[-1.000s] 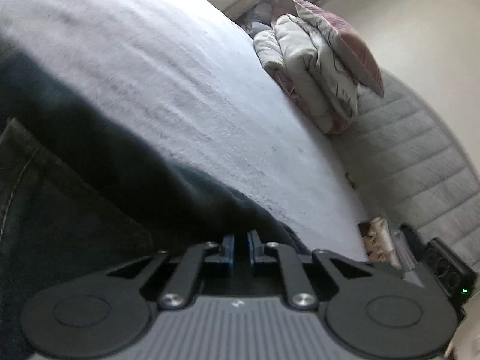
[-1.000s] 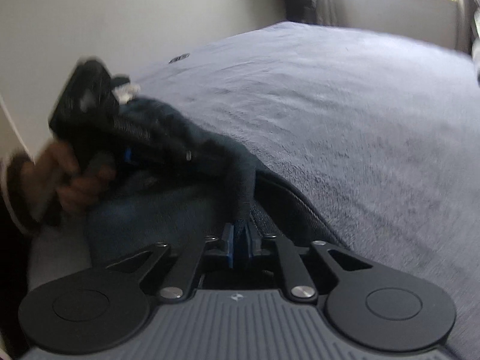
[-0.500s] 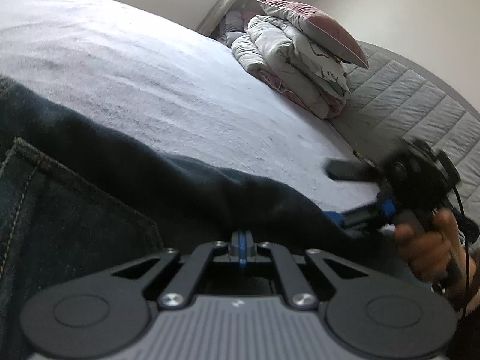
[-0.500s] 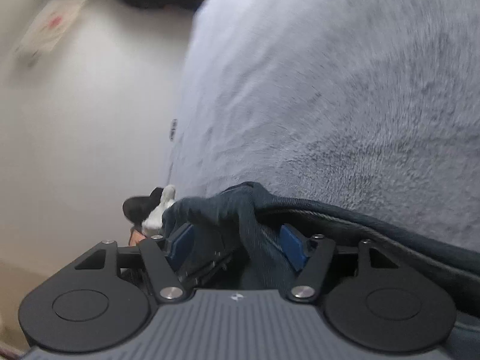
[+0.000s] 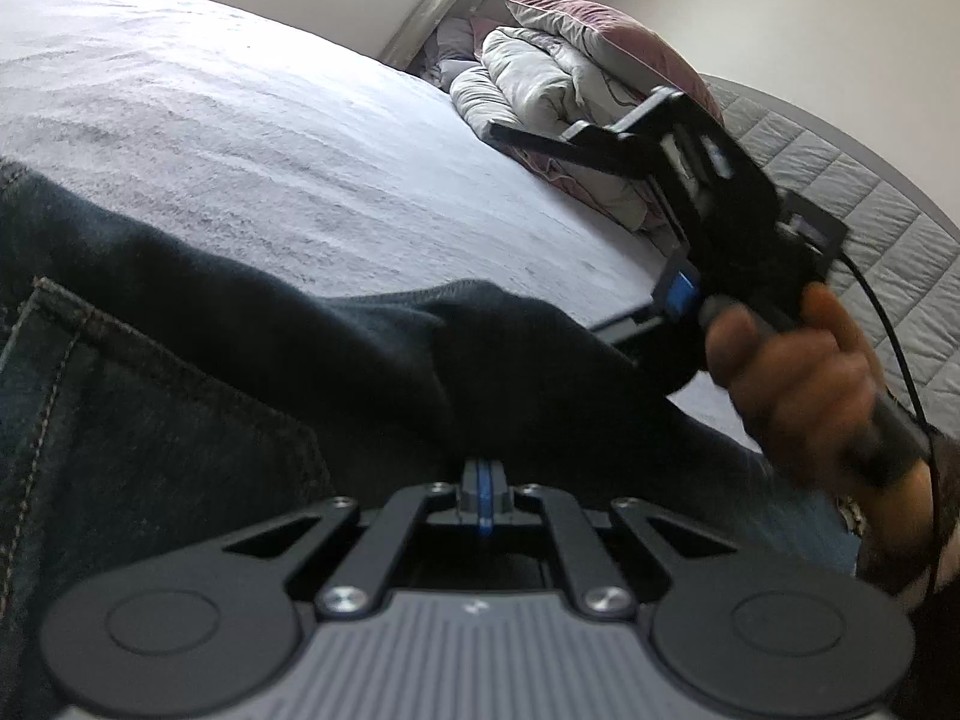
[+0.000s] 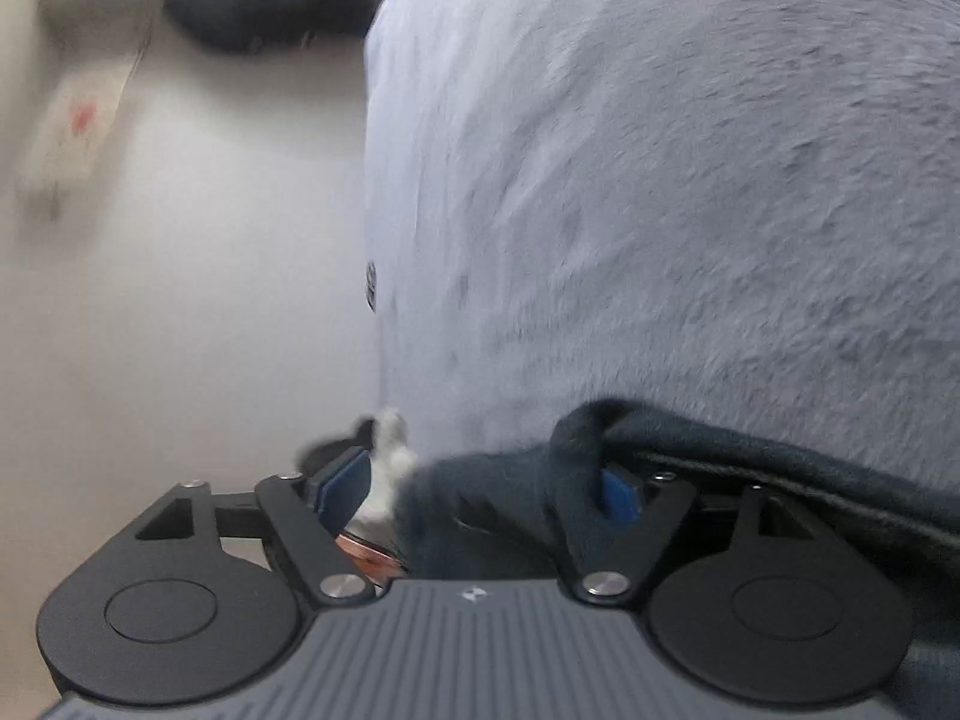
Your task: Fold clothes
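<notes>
Dark blue jeans lie on the grey bedspread, a stitched pocket seam at the left. My left gripper is shut on the jeans' fabric edge. My right gripper is open, its blue pads wide apart, with a fold of the jeans bunched between them. In the left wrist view the right gripper shows in a hand at the right, fingers spread above the jeans' edge.
A folded duvet and a pink pillow are piled at the head of the bed by a quilted headboard. The bed's edge drops to a pale floor with a dark object beyond.
My right gripper has opened and let go of the jeans, then lifted and turned. My left gripper closed fully on the fabric and stays shut.
</notes>
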{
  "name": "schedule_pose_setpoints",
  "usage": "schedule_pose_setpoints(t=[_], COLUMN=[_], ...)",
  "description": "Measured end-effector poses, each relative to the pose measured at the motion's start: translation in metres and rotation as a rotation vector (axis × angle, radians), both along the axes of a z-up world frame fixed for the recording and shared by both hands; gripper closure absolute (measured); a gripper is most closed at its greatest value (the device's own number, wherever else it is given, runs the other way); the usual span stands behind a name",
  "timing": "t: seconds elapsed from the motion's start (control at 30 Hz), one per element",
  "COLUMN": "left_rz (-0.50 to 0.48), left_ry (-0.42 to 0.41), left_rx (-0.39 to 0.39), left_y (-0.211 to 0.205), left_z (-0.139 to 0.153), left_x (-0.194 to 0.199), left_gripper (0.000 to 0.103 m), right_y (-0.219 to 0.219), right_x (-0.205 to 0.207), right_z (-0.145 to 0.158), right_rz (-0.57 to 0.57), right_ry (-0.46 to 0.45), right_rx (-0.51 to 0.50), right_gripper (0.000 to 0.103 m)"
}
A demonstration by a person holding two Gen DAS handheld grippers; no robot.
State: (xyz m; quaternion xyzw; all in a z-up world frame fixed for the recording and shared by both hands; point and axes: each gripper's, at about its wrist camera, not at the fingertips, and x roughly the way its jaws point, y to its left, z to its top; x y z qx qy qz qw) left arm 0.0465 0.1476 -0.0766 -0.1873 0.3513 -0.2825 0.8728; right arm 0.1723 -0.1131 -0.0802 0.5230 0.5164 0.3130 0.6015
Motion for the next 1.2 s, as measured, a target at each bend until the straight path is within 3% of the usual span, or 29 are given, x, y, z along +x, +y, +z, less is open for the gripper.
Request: schedule_pose_setpoints(t=[0.1,0.2,0.37,0.43,0.53,0.73,0.83,0.97,1.07,1.2], left_rz=[-0.011,-0.019,-0.043,-0.031,0.01,0.068,0.076,0.067,0.078,0.076], left_ry=[0.001,0.01,0.06,0.093,-0.009,-0.203,-0.242,-0.263,-0.249,-0.315], left_rx=[0.001,0.004,0.016,0.015,0.067,0.265,0.389,0.579,0.645,0.676], left_y=[0.001,0.002,0.003,0.009,0.015,0.02,0.024,0.027,0.035,0.035], left_z=[0.0,0.001,0.012,0.024,0.046,0.072,0.073,0.063,0.047,0.03], left_x=[0.001,0.002,0.012,0.018,0.016,0.013,0.011,0.014,0.013,0.005], left_gripper=[0.1,0.1,0.099,0.091,0.072,0.067,0.066,0.066,0.067,0.067], right_y=[-0.008,-0.016,-0.055,-0.053,-0.028,0.047,0.068,0.074,0.075,0.064], right_x=[0.003,0.001,-0.008,-0.02,-0.048,-0.124,-0.145,-0.144,-0.126,-0.099], right_z=[-0.005,-0.004,0.025,0.051,0.081,0.101,0.09,0.065,0.052,0.038], right_rz=[-0.007,-0.033,-0.246,-0.237,-0.178,0.0,0.087,0.12,0.085,0.039], right_ry=[0.036,0.025,-0.136,-0.25,-0.45,-0.854,-0.963,-0.98,-0.952,-0.853], right_rx=[0.007,0.008,-0.006,-0.161,-0.396,-0.751,-0.906,-1.04,-1.137,-1.094], right_gripper=[0.039,0.041,0.047,0.047,0.047,0.06,0.072,0.073,0.075,0.074])
